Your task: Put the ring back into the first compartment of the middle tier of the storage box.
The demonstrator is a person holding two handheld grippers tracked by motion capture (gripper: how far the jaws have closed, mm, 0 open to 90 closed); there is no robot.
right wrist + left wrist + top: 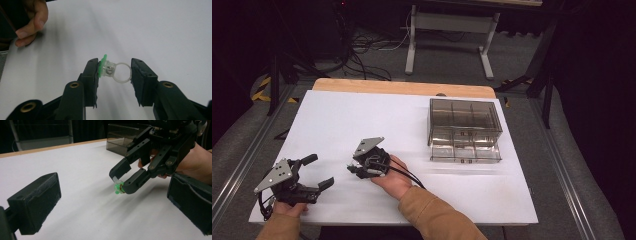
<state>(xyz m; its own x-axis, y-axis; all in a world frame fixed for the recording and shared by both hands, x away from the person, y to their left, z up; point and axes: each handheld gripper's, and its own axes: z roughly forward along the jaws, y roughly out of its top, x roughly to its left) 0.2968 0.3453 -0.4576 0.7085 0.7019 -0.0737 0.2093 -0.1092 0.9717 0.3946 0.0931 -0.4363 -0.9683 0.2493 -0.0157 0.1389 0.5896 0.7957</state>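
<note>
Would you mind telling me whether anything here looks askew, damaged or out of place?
Nothing looks damaged or spilled. The organizer box sits squarely with its lower drawer pulled out. The right gripper pinches a small green-topped plastic ring between its jaws; the left gripper is open.

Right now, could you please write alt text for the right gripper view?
The right gripper pinches a small clear plastic ring with a green top between its two black jaws, just above a white table. A hand rests at the upper left corner.
</note>
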